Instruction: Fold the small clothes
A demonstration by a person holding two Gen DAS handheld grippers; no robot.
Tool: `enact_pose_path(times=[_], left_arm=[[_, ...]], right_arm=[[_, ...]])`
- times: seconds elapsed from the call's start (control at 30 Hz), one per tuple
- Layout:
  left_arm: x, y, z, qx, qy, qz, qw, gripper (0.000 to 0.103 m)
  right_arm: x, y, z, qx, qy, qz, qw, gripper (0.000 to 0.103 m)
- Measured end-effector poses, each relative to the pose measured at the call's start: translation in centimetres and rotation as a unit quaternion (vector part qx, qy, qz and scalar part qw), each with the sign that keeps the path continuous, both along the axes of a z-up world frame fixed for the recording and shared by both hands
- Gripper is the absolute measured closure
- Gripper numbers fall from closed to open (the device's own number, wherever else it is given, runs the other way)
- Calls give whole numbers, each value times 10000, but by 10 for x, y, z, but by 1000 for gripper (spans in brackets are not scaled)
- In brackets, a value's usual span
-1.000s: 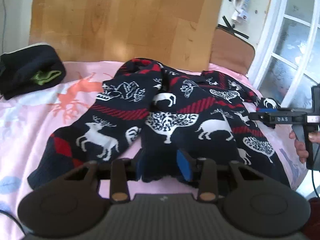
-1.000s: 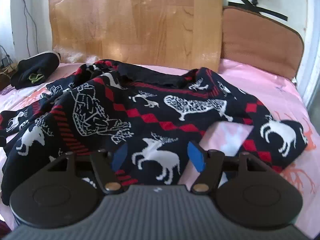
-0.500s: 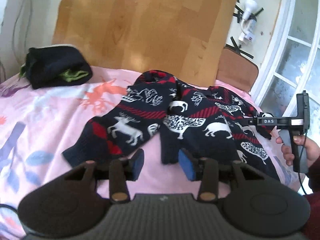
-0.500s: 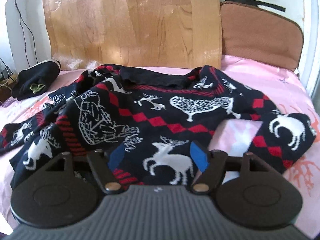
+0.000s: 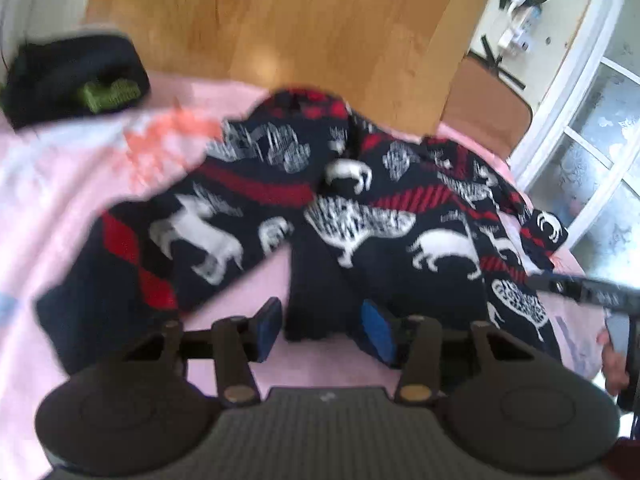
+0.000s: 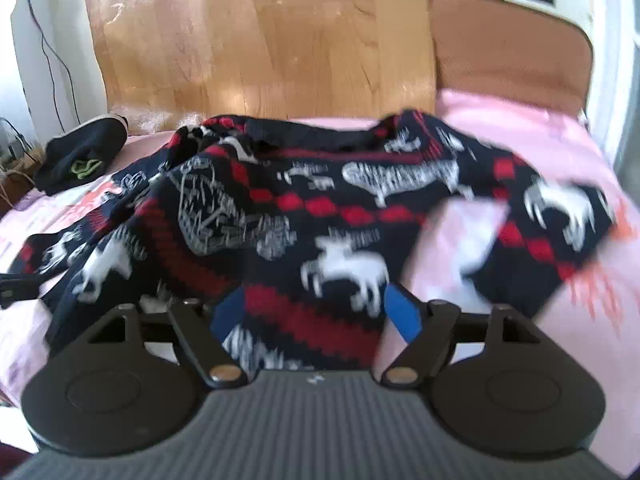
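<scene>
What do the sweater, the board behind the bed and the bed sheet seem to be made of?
Sweater: looks like thick knitted yarn, matte; the deer and diamond pattern has stepped edges. Board: wood or wood veneer, semi-glossy; grain lines and light reflections show. Sheet: thin woven printed fabric, probably cotton, matte; too blurred to be sure.

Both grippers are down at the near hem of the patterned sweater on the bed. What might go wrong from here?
1. The dark knitted sweater with white deer and red bands lies rumpled, so a fold now could trap creases.
2. The left gripper, jaws opening, straddles only a narrow hem flap; it may catch one layer.
3. The right gripper, jaws opening, sits over bunched fabric beside bare pink bedsheet; uneven grabs could skew the fold.
</scene>
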State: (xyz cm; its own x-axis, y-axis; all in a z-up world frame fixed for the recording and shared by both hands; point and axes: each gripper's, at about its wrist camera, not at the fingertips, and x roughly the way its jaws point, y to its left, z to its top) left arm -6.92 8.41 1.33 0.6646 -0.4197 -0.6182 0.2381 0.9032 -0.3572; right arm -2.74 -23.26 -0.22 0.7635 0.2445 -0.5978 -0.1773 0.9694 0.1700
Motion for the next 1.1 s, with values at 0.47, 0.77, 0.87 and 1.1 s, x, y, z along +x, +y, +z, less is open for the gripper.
enact_pose_path(times=[0.47,0.77,0.87,1.1], left_arm=[[-78,29,59,-334,-505,-761,9953,96],[-86,51,54,438,-497,-351,9972,62],[-53,62,51,929,-623,397,9929,53],[2,66,15,1279,-169,688,9893,33]], right_arm=[[-36,-14,13,210,-462,-20,9987,85],[-4,-61,55,-893,-205,-447,9948,53],[22,-60,84,158,-598,-275,9977,52],[144,18,66,1863,122,499,9811,53]])
